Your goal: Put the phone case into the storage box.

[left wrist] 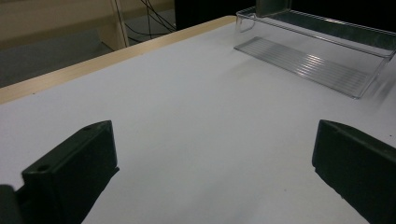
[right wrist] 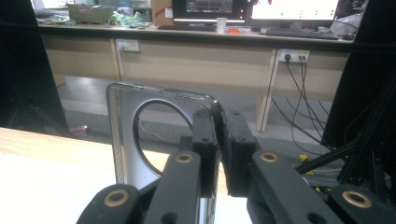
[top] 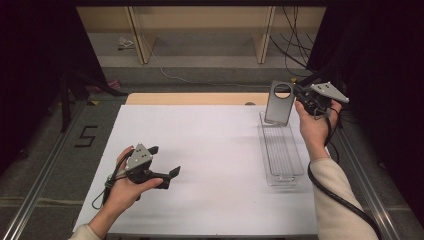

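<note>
While the right tongs pinch a phone case above the white table, left tongs gape.

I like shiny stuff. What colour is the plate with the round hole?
Silvery grey plate; high view shows it best.

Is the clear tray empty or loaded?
Empty apart from the grey plate, which stands upright at the tray's far end, pinched by the right gripper.

A dark figure "5" is showing on the grey floor to the left of the table, in the high view. The monitor screens in the right gripper view are glowing, but their writing is too small to read.
</note>
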A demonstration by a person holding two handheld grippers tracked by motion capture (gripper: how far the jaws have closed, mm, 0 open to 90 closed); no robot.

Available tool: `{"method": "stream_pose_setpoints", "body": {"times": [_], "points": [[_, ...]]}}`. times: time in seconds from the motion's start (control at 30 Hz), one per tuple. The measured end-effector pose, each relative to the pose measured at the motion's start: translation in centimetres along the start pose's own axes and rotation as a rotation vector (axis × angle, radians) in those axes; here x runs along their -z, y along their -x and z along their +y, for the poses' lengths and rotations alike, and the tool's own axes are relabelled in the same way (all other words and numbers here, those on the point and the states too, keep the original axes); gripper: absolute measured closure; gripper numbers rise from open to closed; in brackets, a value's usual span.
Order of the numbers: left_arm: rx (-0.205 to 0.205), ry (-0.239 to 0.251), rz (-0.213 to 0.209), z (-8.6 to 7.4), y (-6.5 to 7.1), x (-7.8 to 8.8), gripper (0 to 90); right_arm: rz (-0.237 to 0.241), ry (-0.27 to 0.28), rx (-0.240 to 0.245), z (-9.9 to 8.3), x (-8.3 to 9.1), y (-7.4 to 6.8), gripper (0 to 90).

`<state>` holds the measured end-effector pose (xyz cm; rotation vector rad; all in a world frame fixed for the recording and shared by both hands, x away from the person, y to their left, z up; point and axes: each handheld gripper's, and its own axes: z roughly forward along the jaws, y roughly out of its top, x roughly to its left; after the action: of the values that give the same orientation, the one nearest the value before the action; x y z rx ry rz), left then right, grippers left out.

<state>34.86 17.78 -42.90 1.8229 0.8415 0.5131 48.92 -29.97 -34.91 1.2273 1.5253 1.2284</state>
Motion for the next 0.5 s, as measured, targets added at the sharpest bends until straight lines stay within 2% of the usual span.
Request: {"method": "stream_pose_setpoints", "body": {"times": [0.5], "points": [[0.0, -0.002, 0.0, -0.04, -0.02, 0.01, 0.0, -0.007, -0.023, 0.001, -0.82, -0.98, 0.33, 85.4]]}}
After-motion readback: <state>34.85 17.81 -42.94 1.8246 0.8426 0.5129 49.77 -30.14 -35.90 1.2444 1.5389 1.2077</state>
